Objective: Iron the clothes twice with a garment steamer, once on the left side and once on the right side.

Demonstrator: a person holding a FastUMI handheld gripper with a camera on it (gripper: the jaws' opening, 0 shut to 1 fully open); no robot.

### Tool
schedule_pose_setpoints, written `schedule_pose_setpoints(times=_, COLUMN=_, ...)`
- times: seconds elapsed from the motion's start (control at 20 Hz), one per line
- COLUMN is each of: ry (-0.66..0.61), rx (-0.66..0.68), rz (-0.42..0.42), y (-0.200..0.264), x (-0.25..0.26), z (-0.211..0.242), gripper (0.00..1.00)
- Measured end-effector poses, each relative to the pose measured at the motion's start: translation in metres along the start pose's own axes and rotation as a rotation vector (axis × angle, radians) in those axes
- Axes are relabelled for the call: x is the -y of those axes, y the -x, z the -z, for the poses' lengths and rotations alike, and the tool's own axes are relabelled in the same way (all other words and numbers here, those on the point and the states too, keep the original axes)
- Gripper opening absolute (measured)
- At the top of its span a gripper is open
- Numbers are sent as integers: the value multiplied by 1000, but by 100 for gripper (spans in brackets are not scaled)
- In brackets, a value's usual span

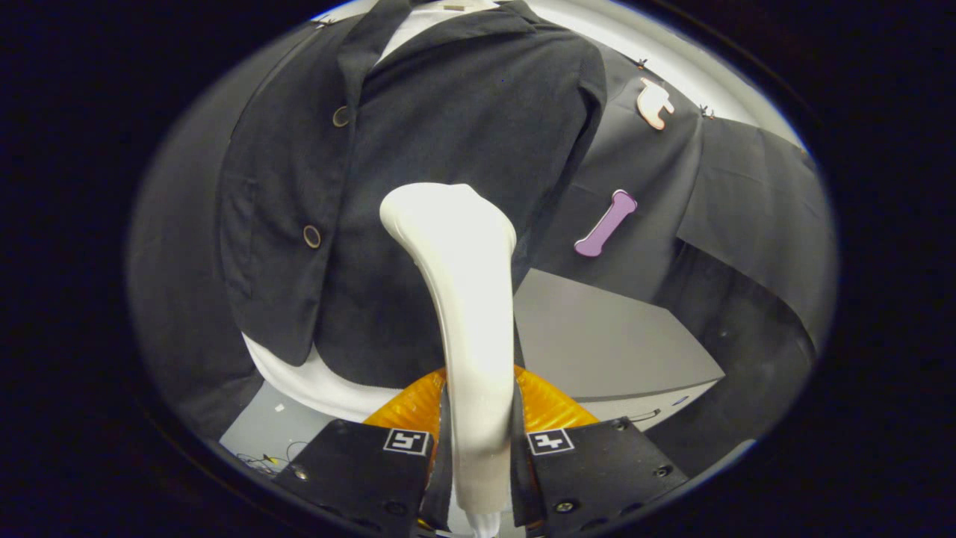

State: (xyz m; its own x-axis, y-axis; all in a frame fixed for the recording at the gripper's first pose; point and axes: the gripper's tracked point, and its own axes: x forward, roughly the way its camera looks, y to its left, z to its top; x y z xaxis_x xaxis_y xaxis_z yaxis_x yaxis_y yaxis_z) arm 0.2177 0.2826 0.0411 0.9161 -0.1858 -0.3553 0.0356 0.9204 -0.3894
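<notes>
Gripper view: the gripper [478, 463] is closed on the handle of the white garment steamer [467, 314], both fingers pressing its sides, one on each flank. The steamer rises from between the fingers and curves up and forward, its broad head set against the front of the dark jacket [418, 187], a little to the right of the button line. The jacket hangs over a white undergarment [306, 377], whose hem shows below the jacket's lower edge; two round buttons, an upper button [340, 116] and a lower button [312, 236], lie left of the steamer head and apart from it. The steamer body hides the middle of the jacket's lower front. Behind the handle, just beyond the fingers, an orange ribbed part [549, 403] shows on both sides. To the right stands a grey table [597, 336], its near edge running past the fingers; the room between the jacket's right side and the table is open. Further right the booth's black cloth wall [747, 217] closes the scene.
</notes>
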Motion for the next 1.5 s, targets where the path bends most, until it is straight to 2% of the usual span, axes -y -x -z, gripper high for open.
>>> schedule_pose_setpoints(times=0.4, ry=36, rx=-30, rz=3, y=-10, x=-19, z=31, gripper=34)
schedule_pose_setpoints(times=0.65, ry=37, rx=-116, rz=-14, y=-17, x=-34, z=69, gripper=34)
schedule_pose_setpoints(times=1.5, ry=79, rx=-271, rz=-4, y=-40, x=-40, z=142, gripper=34)
